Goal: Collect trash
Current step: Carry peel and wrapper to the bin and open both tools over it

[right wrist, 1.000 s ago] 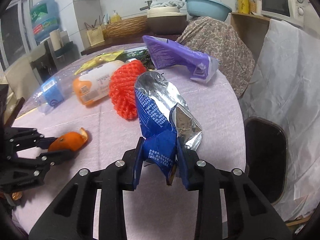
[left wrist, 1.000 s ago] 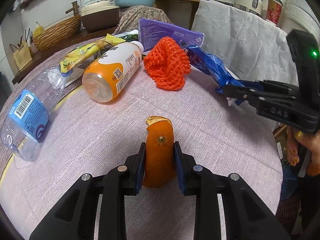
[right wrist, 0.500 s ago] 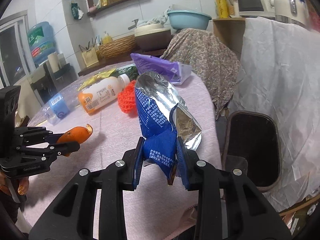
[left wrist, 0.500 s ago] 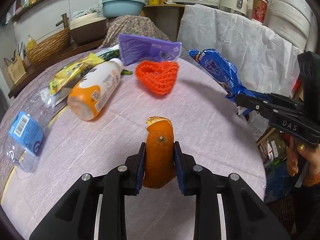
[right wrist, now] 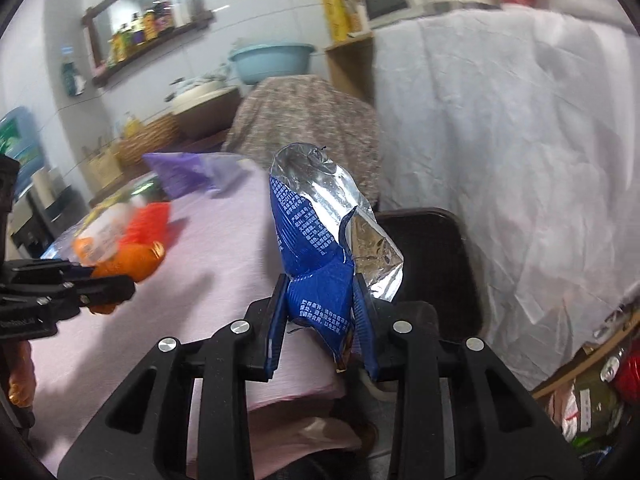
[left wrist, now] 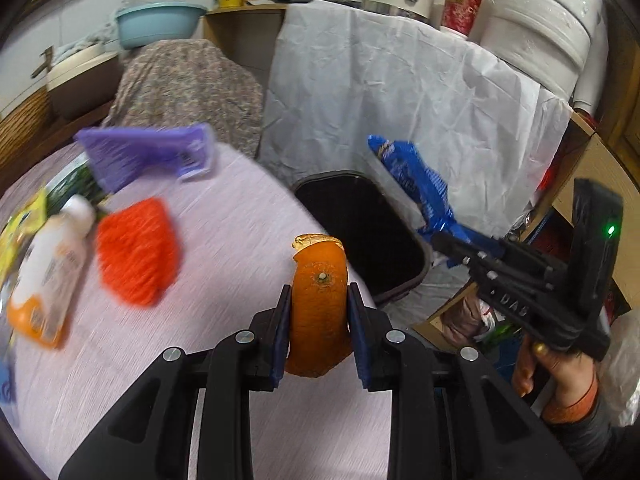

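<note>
The left gripper (left wrist: 319, 312) is clenched on an orange peel (left wrist: 319, 300), which stands upright between its blue pads and pokes up past the fingertips, above the near edge of the counter (left wrist: 224, 288). The right gripper (right wrist: 320, 320) is clamped on the crumpled lower end of a blue snack wrapper (right wrist: 316, 248); the wrapper rises from the jaws with its silver foil lining open toward the top. Seen from the left wrist, the right gripper (left wrist: 452, 246) holds that wrapper (left wrist: 416, 184) in the air off the counter's edge, just past the far right rim of a dark trash bin (left wrist: 360, 232). The bin stands on the floor just beside the counter, between it and a white crumpled sheet (left wrist: 400, 112) draped over furniture behind.

On the pink cloth of the counter lie an orange mesh net (left wrist: 136, 248), a white-and-orange bottle (left wrist: 48, 276) to its left, a purple packet (left wrist: 148, 156) farther back and a yellow wrapper (left wrist: 20, 232) at the left edge, all blurred. A teal basin (left wrist: 158, 24) sits on a ledge behind a patterned cloth-covered shape (left wrist: 188, 84). Nothing lies between the peel and the bin's opening.
</note>
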A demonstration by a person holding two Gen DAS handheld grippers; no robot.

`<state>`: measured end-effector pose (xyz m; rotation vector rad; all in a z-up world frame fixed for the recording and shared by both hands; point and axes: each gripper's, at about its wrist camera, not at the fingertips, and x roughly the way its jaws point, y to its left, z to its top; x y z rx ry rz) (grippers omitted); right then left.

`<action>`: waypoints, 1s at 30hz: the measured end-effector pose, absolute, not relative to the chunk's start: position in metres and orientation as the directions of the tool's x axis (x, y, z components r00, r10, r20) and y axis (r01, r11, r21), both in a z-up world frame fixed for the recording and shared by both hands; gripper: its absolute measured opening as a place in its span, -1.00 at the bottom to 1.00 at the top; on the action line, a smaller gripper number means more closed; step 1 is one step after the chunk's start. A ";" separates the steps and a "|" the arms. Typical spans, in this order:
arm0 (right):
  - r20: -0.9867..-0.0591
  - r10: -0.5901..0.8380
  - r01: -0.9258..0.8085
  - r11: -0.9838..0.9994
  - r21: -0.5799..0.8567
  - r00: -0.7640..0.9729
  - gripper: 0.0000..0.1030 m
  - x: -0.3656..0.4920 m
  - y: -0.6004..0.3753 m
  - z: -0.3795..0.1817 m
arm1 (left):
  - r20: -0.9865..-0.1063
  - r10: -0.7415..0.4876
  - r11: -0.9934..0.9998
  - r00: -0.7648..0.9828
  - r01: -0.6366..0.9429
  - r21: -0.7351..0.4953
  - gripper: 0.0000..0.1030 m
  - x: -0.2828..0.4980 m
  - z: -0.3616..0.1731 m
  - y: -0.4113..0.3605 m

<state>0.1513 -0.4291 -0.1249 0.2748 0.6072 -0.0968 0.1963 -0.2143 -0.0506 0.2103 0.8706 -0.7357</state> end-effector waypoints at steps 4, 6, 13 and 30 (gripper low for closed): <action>-0.620 -0.049 0.257 0.933 0.251 0.783 -0.37 0.162 -0.464 -0.151 | -0.767 -0.504 0.712 0.398 0.695 -0.107 -0.48 0.212 -0.047 -0.265; -0.637 -0.054 0.287 0.919 0.270 0.769 -0.38 0.169 -0.477 -0.163 | -0.778 -0.500 0.701 0.380 0.705 -0.107 -0.48 0.222 -0.050 -0.290; -0.695 -0.031 0.330 0.895 0.301 0.718 -0.37 0.195 -0.500 -0.205 | -0.839 -0.423 0.719 0.342 0.690 -0.082 -0.48 0.254 -0.084 -0.361; -0.733 -0.127 0.376 0.908 0.186 0.668 0.53 0.216 -0.509 -0.244 | -0.853 -0.395 0.783 0.340 0.610 -0.119 0.37 0.299 -0.116 -0.392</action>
